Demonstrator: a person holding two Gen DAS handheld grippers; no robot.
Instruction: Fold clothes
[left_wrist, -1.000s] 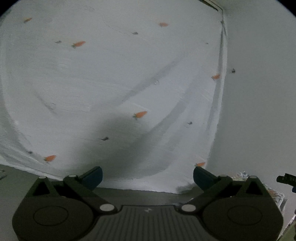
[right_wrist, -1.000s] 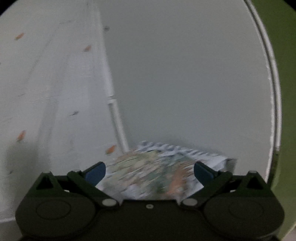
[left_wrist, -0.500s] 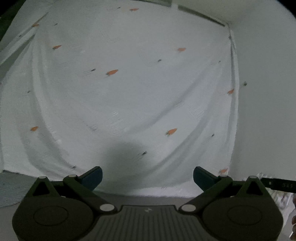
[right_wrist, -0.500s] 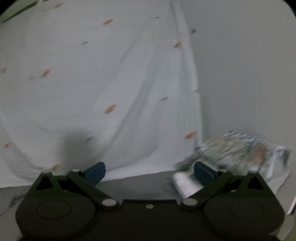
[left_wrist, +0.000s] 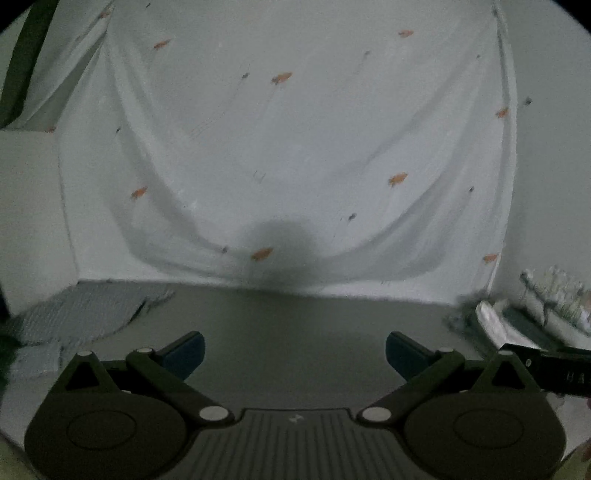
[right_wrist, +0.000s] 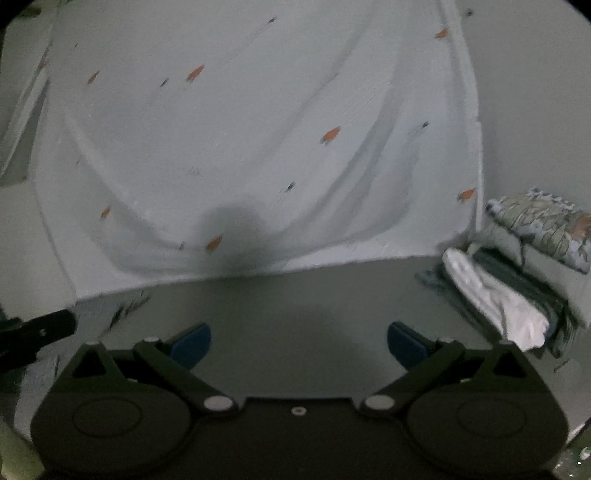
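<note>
A white garment with small orange carrot prints (left_wrist: 303, 147) (right_wrist: 240, 140) lies spread and creased on the grey table (left_wrist: 295, 321) (right_wrist: 295, 302), its near hem a little ahead of both grippers. My left gripper (left_wrist: 294, 350) is open with nothing between its blue-tipped fingers, over bare table short of the hem. My right gripper (right_wrist: 299, 343) is also open and holds nothing, likewise just short of the hem. Each gripper's dark edge shows at the side of the other's view.
A stack of folded clothes (right_wrist: 517, 280) (left_wrist: 532, 310) sits at the right: a patterned piece on top, then white and dark grey ones. A grey knitted cloth (left_wrist: 81, 314) lies at the near left. A white block (left_wrist: 29, 214) stands at the left.
Both grippers have drawn back from the white garment. Its near hem and bare table now show ahead, and the folded stack has shifted to the right side of the right wrist view.
</note>
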